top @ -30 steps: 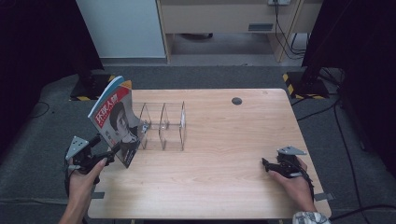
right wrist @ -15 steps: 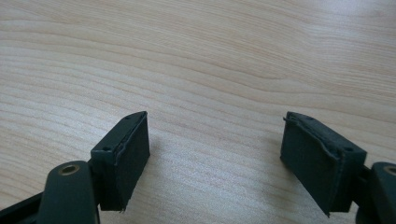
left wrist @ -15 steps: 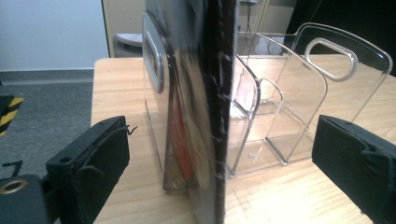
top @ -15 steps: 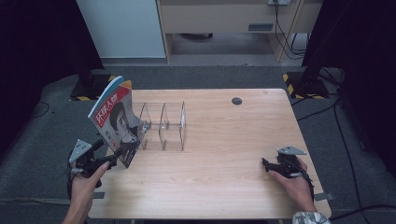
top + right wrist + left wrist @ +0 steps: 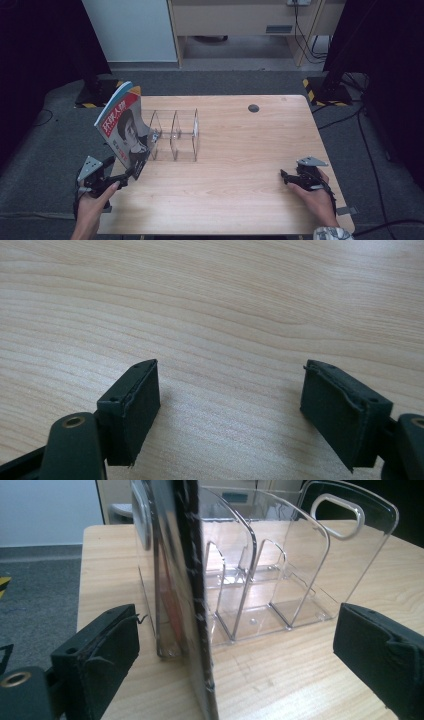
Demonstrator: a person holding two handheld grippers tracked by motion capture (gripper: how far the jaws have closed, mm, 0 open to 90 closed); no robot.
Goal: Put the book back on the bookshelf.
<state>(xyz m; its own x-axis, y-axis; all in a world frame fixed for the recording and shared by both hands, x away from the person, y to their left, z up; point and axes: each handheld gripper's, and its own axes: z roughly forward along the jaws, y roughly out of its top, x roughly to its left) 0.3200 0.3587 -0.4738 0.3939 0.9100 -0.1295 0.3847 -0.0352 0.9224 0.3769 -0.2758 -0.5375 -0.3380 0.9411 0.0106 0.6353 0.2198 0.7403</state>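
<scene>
A magazine (image 5: 125, 130) with a red-and-white cover and a face on it stands tilted in the left end slot of a clear acrylic rack (image 5: 182, 135) on the wooden table (image 5: 240, 200). My left gripper (image 5: 127, 172) sits low at the magazine's near bottom corner. In the left gripper view its jaws stand wide apart around the magazine's edge (image 5: 187, 580), with a gap on both sides, and the rack's dividers (image 5: 295, 570) rise behind. My right gripper (image 5: 284, 176) rests near the table's right front edge. It is open over bare wood, and the gap of the right gripper (image 5: 230, 385) holds nothing.
A black round grommet (image 5: 253, 108) sits in the tabletop at the far middle. Behind the table stand a white cabinet (image 5: 130, 30) and a yellow-and-black striped stand base (image 5: 315, 90). Two rack slots to the magazine's right hold nothing.
My left gripper has drifted slightly toward the table's near edge. The magazine, the rack and my right gripper stay where they were.
</scene>
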